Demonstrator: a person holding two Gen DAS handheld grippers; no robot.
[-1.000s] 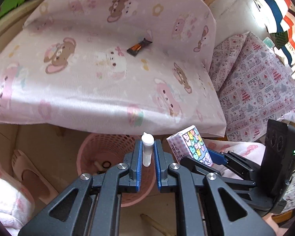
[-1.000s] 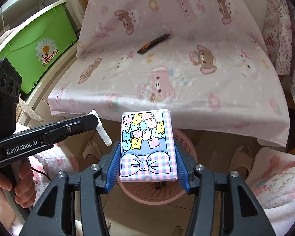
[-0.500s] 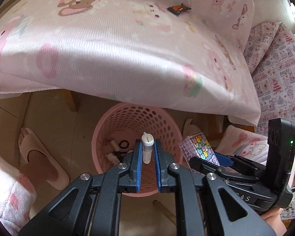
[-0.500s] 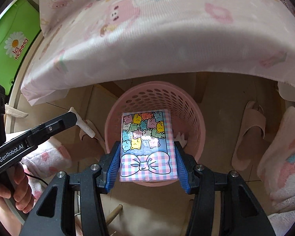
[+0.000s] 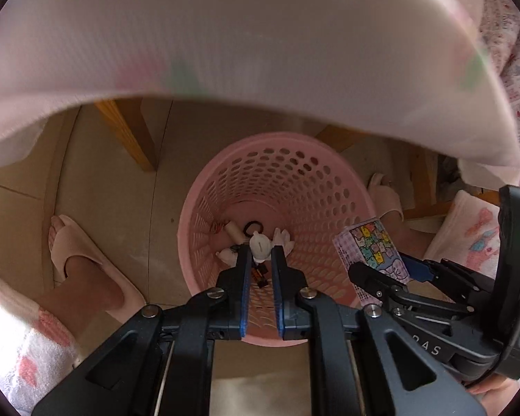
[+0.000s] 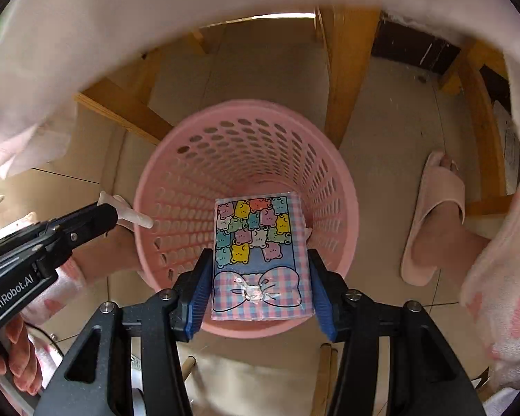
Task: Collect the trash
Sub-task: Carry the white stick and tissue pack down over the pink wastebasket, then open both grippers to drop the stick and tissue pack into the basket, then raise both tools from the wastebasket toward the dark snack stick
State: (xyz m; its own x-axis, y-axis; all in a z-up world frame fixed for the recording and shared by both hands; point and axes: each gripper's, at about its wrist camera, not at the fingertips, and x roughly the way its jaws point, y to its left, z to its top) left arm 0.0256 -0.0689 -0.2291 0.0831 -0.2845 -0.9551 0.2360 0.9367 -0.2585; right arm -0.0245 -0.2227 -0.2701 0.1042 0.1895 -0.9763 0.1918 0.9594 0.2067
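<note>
Under a pink-draped table, a pink basket (image 6: pixel 246 145) sits directly below both grippers: left gripper (image 5: pixel 260 260) clamps a small white tube (image 5: pixel 259 247), right gripper (image 6: pixel 260 277) grips a tissue pack (image 6: pixel 260 242).

Floor: smooth beige tiled floor (image 6: pixel 391 131), with thin dark joint lines running across it.
Basket: round pink plastic basket with perforated walls (image 6: pixel 246 138) standing upright on the floor, its open mouth facing up; also seen from the left wrist (image 5: pixel 277 159).
Basket position: just in front of the wooden legs, partly under the hanging edge of the pale pink cloth (image 5: pixel 225 34).
Legs: light brown wooden legs and rails (image 6: pixel 343 79) standing on the floor behind the basket.
Slippers: two pale pink open-toe slippers with feet in them, one on either side of the basket (image 5: pixel 72 249) (image 6: pixel 433 218).
Sticks: thin wooden sticks (image 6: pixel 324 374) low near the basket; whether they lie on the floor I cannot tell.
</note>
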